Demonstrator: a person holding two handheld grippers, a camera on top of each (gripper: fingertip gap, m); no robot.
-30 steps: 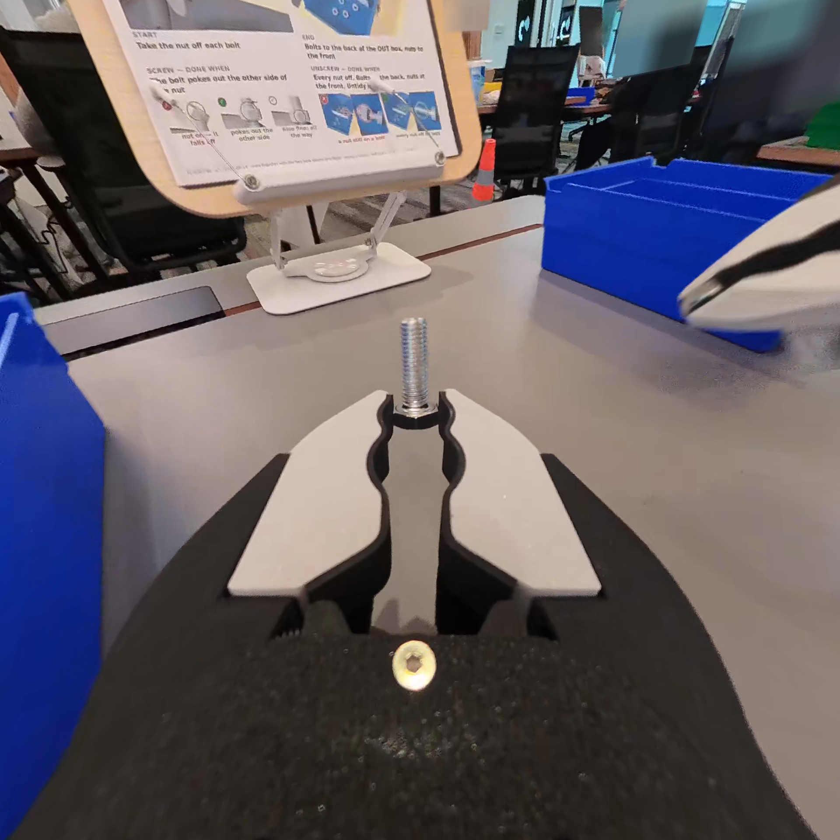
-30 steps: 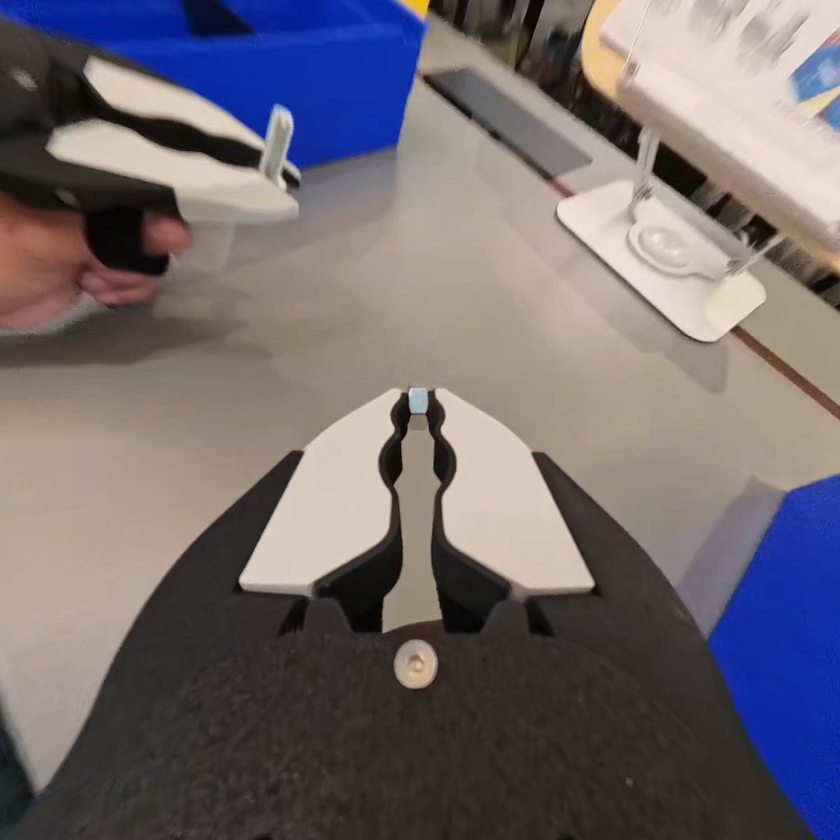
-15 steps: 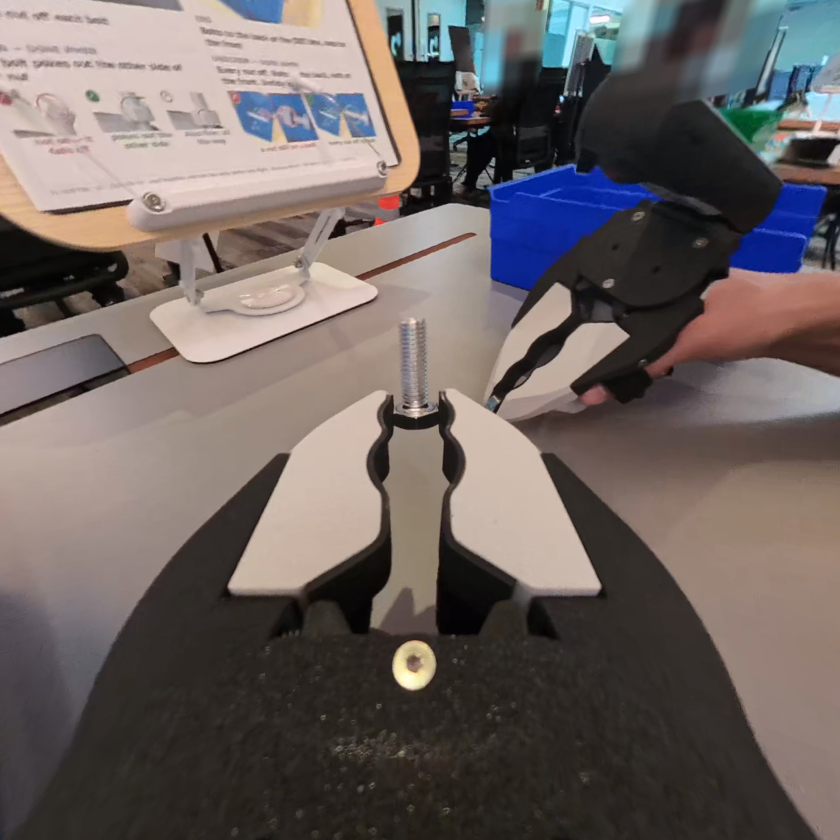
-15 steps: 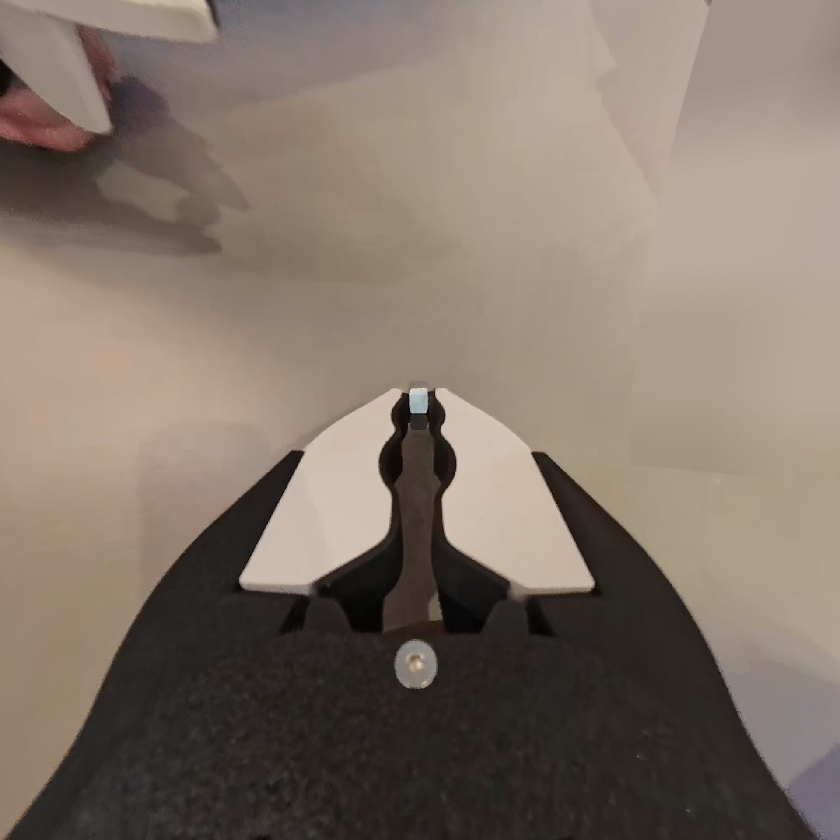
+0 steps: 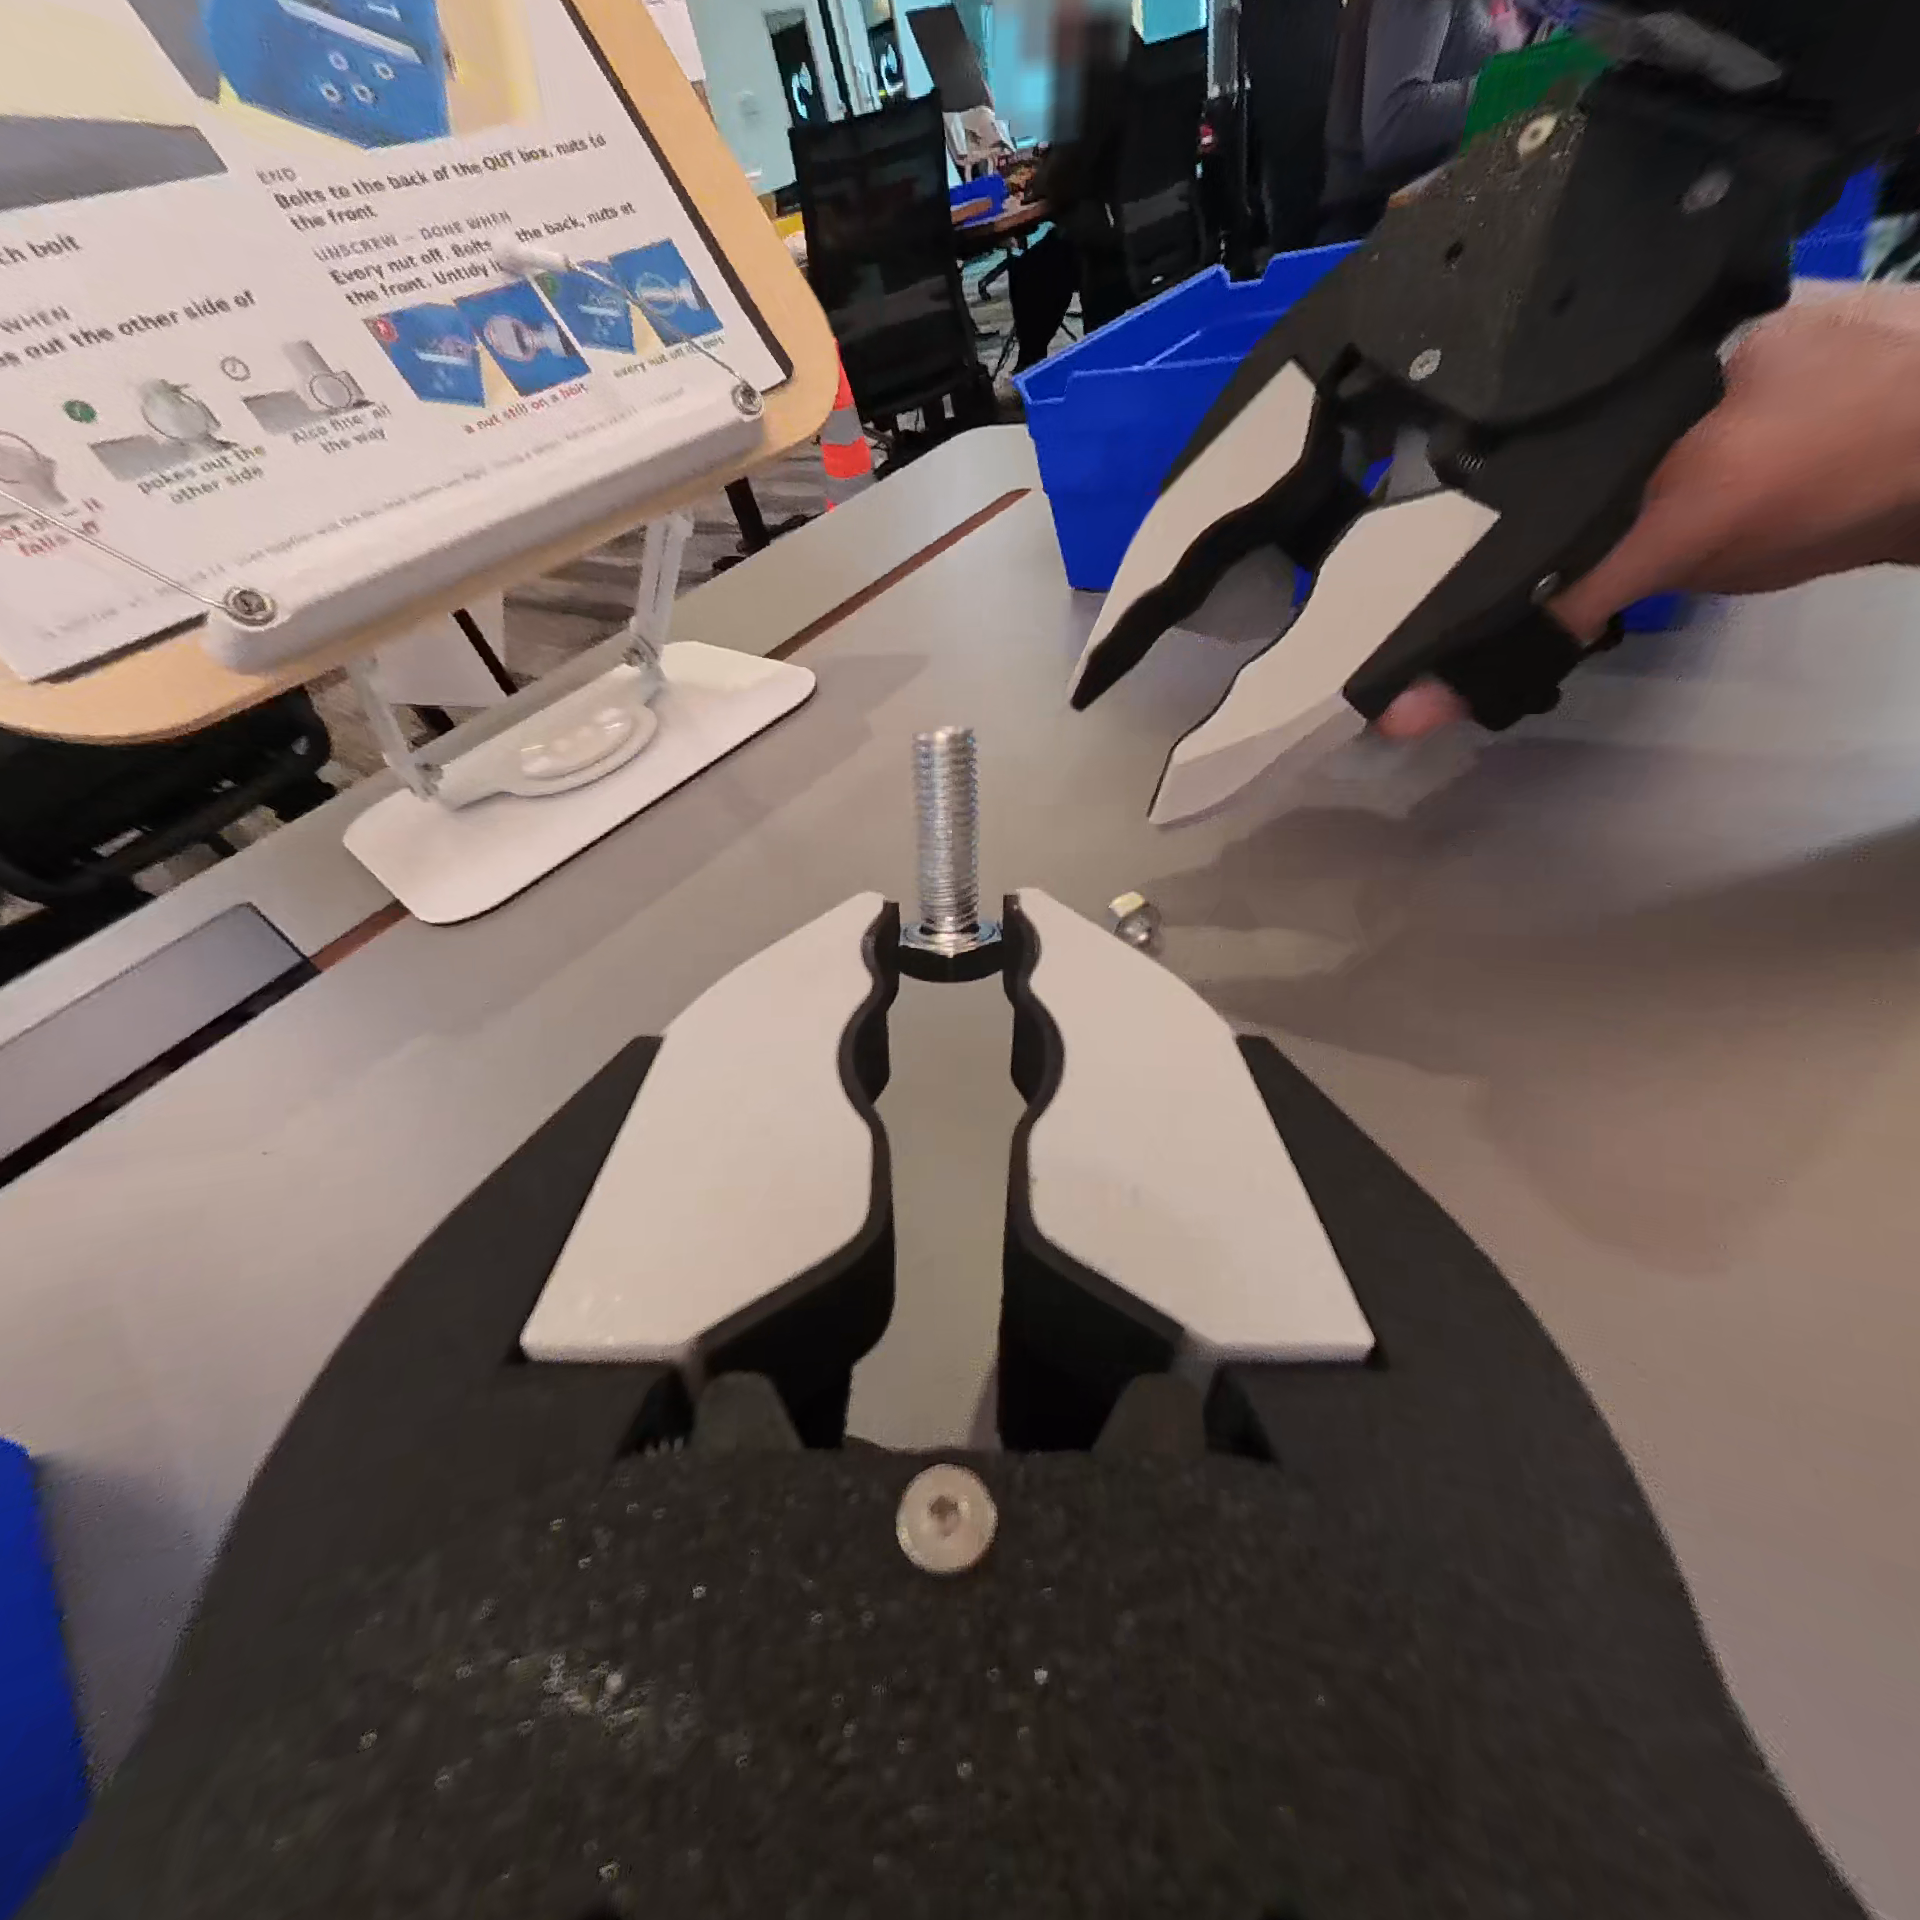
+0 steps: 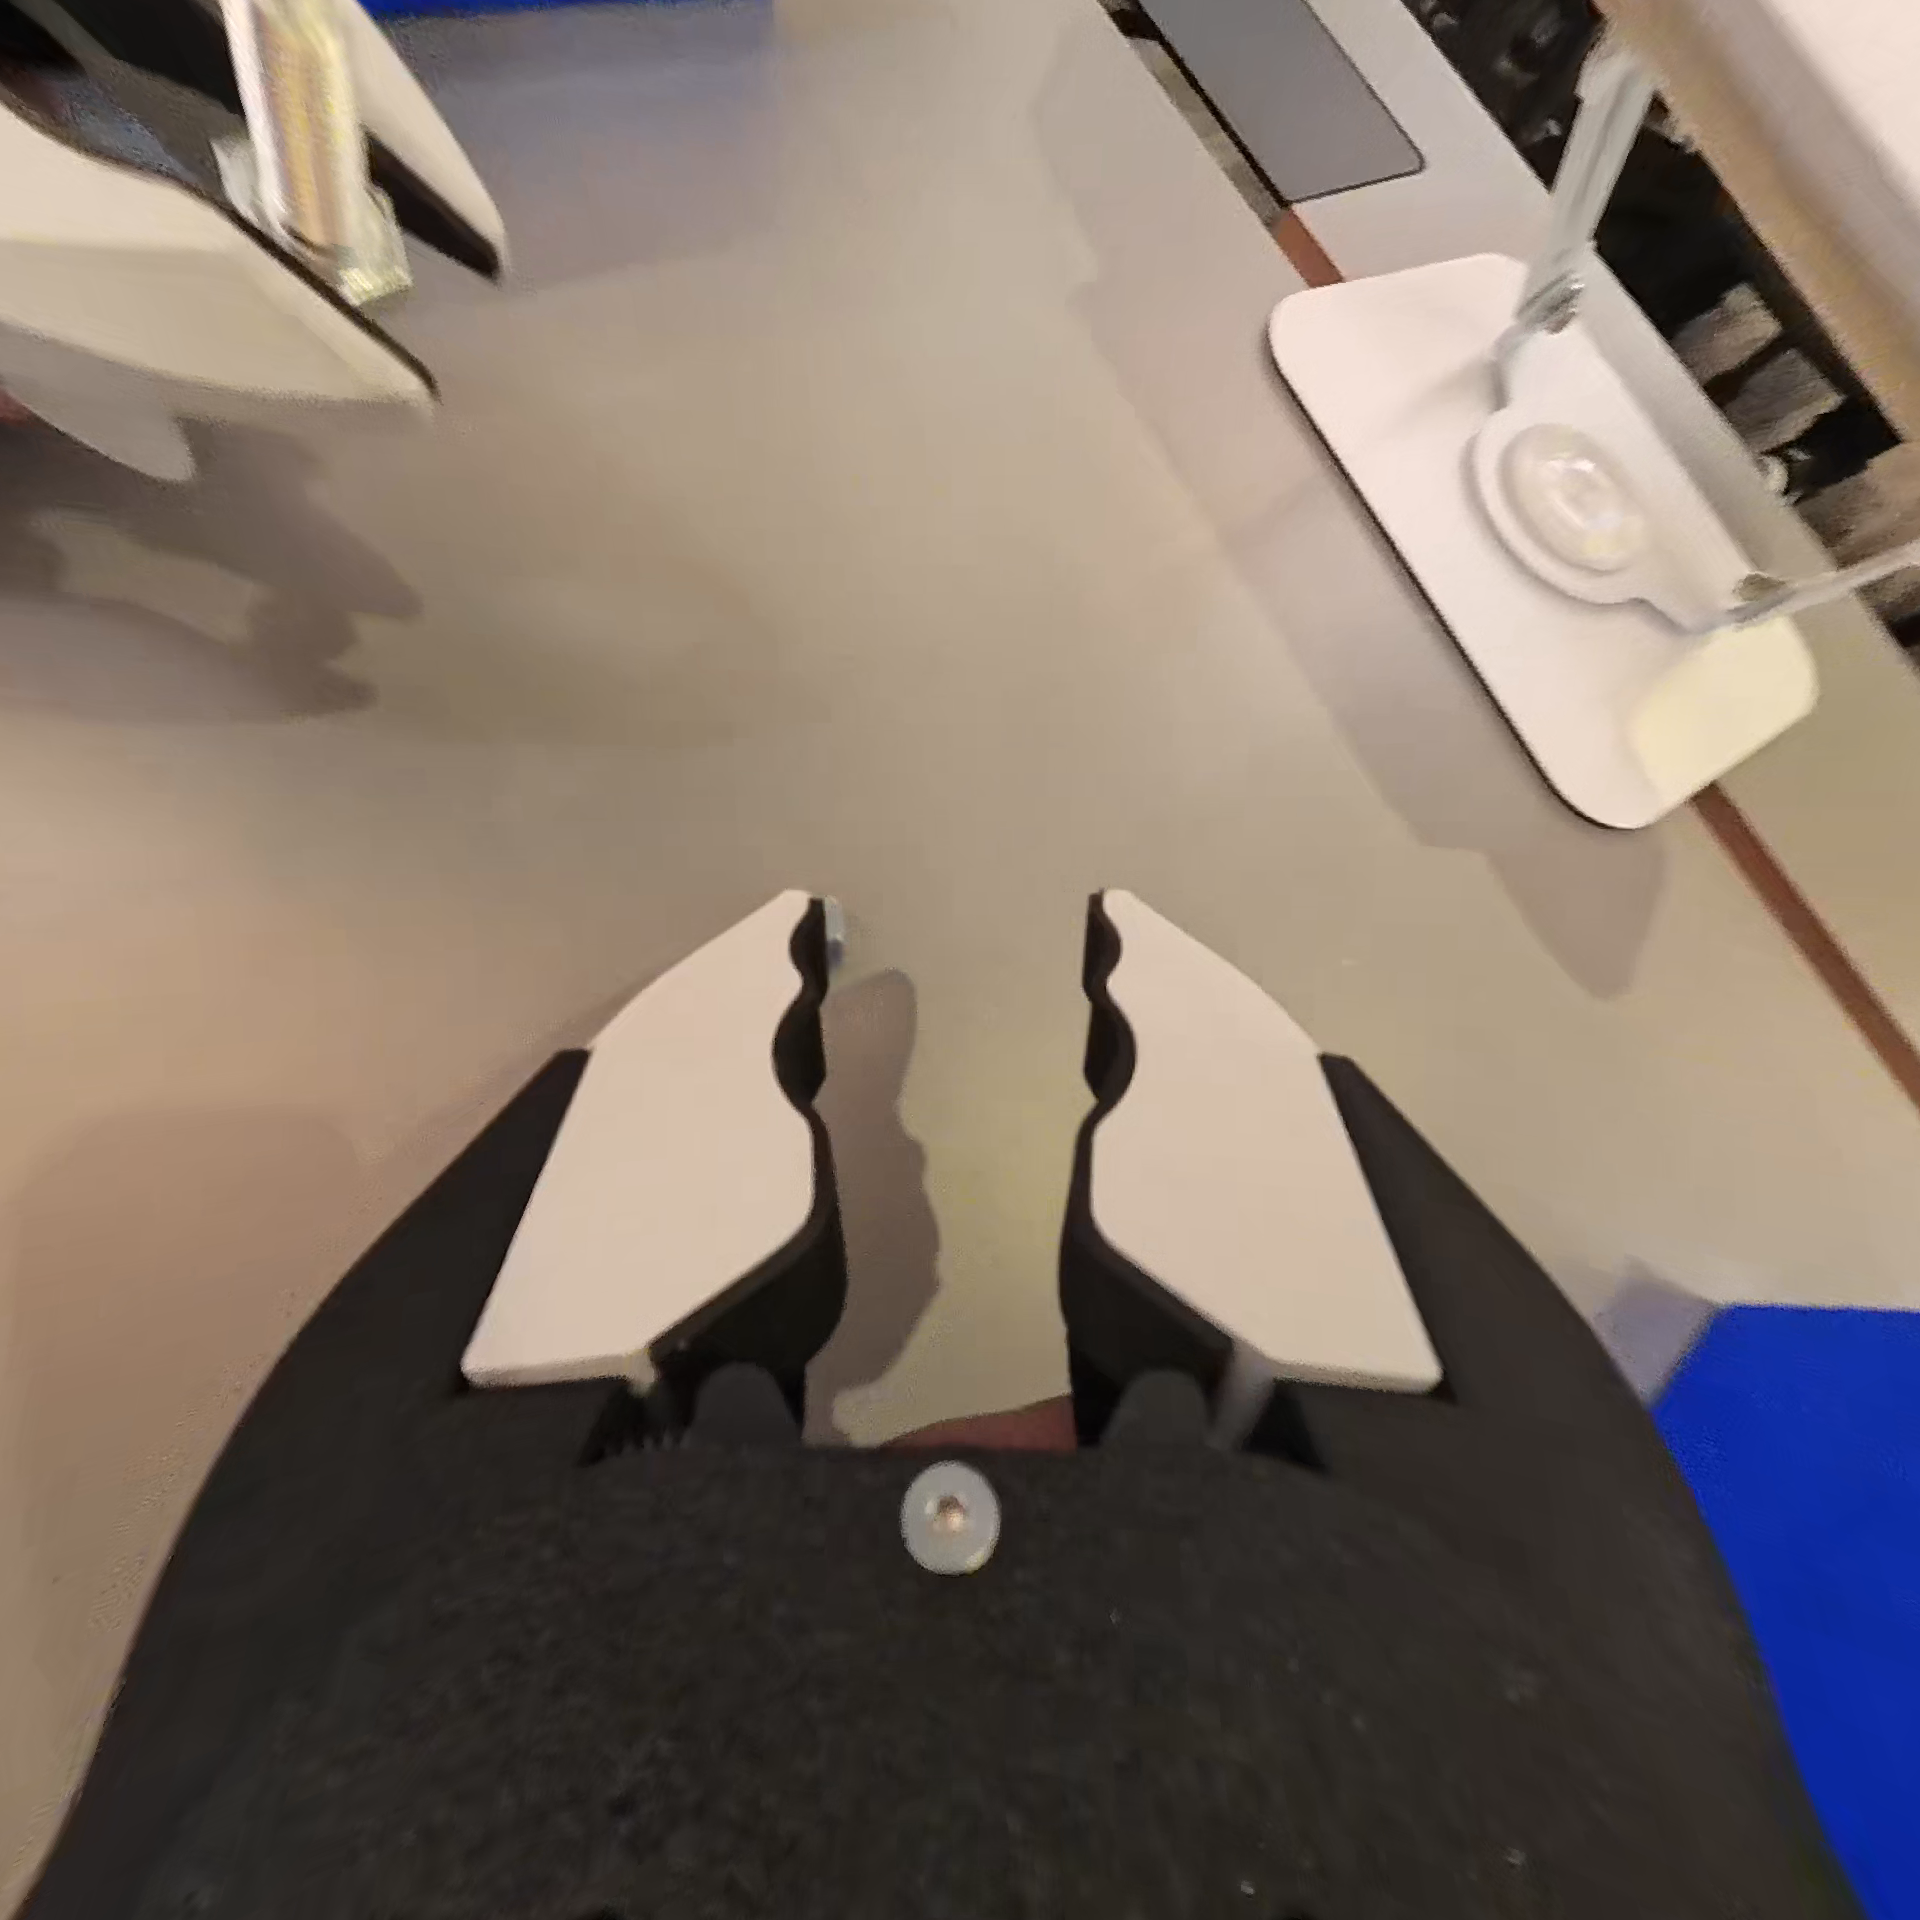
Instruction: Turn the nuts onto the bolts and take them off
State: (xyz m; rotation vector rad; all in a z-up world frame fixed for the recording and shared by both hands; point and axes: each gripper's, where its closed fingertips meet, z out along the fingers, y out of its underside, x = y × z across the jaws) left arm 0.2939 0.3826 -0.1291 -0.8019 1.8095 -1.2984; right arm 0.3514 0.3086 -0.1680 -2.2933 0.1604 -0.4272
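My left gripper (image 5: 948, 925) is shut on the hex head of a silver bolt (image 5: 943, 821), and the threaded shaft stands upright. The bolt also shows in the right wrist view (image 6: 296, 156), in the left gripper (image 6: 384, 249) at the top left. My right gripper (image 6: 956, 914) is open, with nothing pressed between its pads. A small silver nut (image 5: 1132, 916) lies on the grey table (image 5: 1455, 1039) just right of my left fingertips. In the right wrist view the nut (image 6: 834, 935) shows beside the left fingertip. The right gripper (image 5: 1117, 758) hangs open a little above and behind the nut.
An instruction board on a white stand (image 5: 582, 769) is at the back left, and its base also shows in the right wrist view (image 6: 1507, 520). A blue bin (image 5: 1143, 436) stands behind the right gripper. Another blue bin (image 5: 31, 1662) is at my near left. A person's hand (image 5: 1787, 468) holds the right gripper.
The right gripper, shut on the nut before, has opened and let it go; the nut now lies on the table. The left gripper still holds the bolt.
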